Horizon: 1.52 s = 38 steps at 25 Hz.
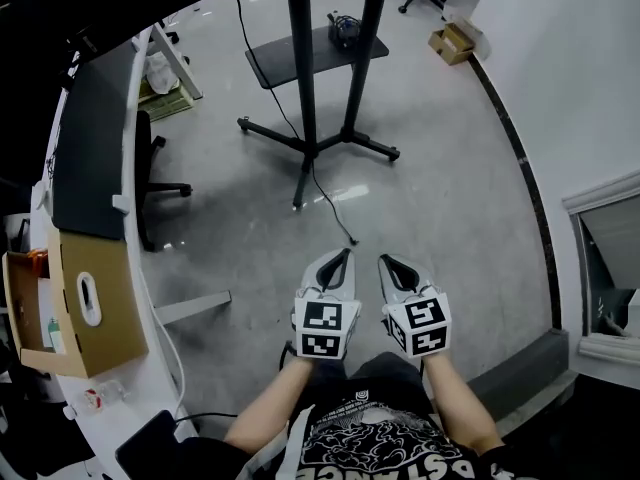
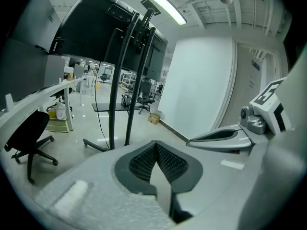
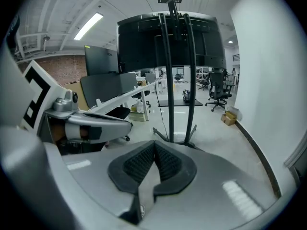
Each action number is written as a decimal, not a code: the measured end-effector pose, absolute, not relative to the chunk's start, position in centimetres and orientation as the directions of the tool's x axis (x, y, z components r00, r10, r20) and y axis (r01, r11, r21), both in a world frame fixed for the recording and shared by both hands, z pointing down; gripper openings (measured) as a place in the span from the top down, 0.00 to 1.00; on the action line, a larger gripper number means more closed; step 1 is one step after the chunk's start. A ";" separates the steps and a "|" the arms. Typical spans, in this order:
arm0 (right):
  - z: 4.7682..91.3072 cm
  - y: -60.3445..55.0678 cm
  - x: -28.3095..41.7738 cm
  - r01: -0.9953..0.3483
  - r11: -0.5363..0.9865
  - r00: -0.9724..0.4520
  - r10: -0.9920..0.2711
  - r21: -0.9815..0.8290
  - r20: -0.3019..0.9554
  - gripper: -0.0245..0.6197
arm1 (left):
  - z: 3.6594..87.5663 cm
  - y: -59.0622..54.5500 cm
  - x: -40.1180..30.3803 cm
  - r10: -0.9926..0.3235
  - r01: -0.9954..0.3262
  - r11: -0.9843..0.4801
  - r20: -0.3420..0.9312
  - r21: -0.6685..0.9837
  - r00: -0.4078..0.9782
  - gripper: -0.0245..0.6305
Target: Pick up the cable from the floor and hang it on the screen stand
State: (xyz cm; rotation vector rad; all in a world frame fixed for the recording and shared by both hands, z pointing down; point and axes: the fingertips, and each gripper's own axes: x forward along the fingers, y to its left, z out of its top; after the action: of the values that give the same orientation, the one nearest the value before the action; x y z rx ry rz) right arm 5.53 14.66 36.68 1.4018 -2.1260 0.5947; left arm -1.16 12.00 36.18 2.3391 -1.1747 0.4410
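Note:
A thin black cable [image 1: 333,208] trails from the screen stand [image 1: 305,88] across the grey floor, and its loose end lies just ahead of my grippers. The stand has two black poles, splayed feet and a low shelf [image 1: 315,56]. My left gripper [image 1: 346,254] and right gripper [image 1: 384,260] hang side by side above the floor, both shut and empty. In the left gripper view the pads [image 2: 144,162] meet, with the stand [image 2: 115,80] ahead and the cable [image 2: 98,119] hanging beside it. The right gripper view shows shut jaws [image 3: 154,145] facing the stand [image 3: 168,80] and its dark screen [image 3: 168,37].
A curved white desk [image 1: 128,158] runs along the left with a cardboard box [image 1: 100,338] on it and a black office chair [image 1: 150,178] beside it. A small cardboard box [image 1: 452,43] sits by the white wall [image 1: 570,88] on the right.

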 end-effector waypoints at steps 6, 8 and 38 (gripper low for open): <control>41.4 12.5 4.8 -0.909 0.405 -0.354 -0.627 -0.098 0.694 0.94 | 41.0 9.1 -1.0 -0.625 -0.806 -0.493 0.510 0.328 0.590 0.96; 43.4 11.6 4.6 -0.900 0.424 -0.366 -0.604 -0.103 0.709 0.94 | 42.9 8.3 -1.0 -0.616 -0.803 -0.489 0.517 0.340 0.594 0.96; 85.3 4.3 8.3 -0.840 0.505 -0.376 -0.278 -0.198 0.884 0.91 | 79.2 0.0 1.6 -0.503 -0.841 -0.354 0.675 0.409 0.540 0.96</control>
State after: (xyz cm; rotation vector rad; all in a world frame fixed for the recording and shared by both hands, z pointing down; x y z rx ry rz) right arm 8.30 4.31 85.27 0.9235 -1.9019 0.8386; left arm 1.60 0.05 79.15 2.0238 -1.0845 0.5716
